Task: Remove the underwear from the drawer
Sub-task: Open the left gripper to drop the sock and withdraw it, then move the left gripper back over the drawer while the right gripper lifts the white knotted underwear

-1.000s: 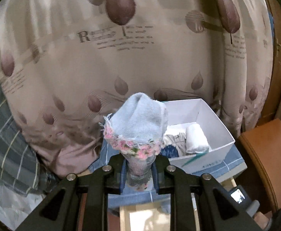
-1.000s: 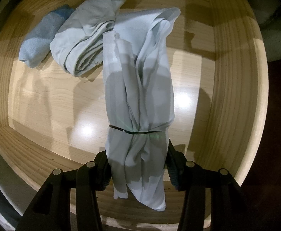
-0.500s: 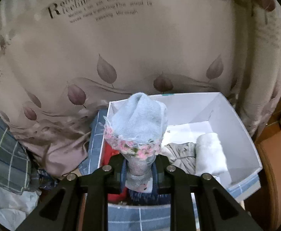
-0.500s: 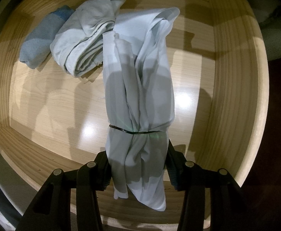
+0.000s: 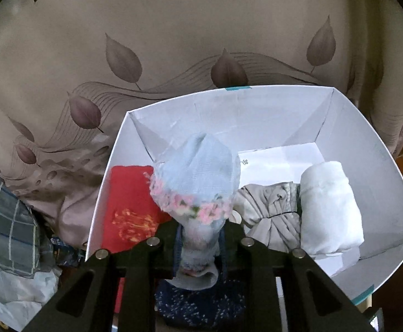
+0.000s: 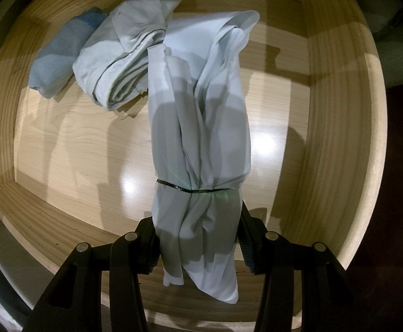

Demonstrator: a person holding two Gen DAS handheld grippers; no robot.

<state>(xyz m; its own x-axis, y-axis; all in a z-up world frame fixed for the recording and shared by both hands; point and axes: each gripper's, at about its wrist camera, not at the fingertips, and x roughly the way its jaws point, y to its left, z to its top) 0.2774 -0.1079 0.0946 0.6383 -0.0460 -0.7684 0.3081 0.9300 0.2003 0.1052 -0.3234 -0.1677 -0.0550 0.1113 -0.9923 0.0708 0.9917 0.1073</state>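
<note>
Left gripper [image 5: 200, 238], jaws just easing apart, pinches lace-trimmed blue underwear [image 5: 198, 182] above white box [image 5: 381, 166]; right gripper [image 6: 197, 238] clenches banded pale garment [image 6: 198, 127] over drawer [image 6: 339, 110].

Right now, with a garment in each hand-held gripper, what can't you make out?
- Left wrist view: the left hand-held gripper and its light blue garment hide the white box floor beneath; the dark speckled fabric is mostly covered.
- Right wrist view: the pale grey bundle hides the right hand-held gripper pads and the drawer floor under it.
</note>
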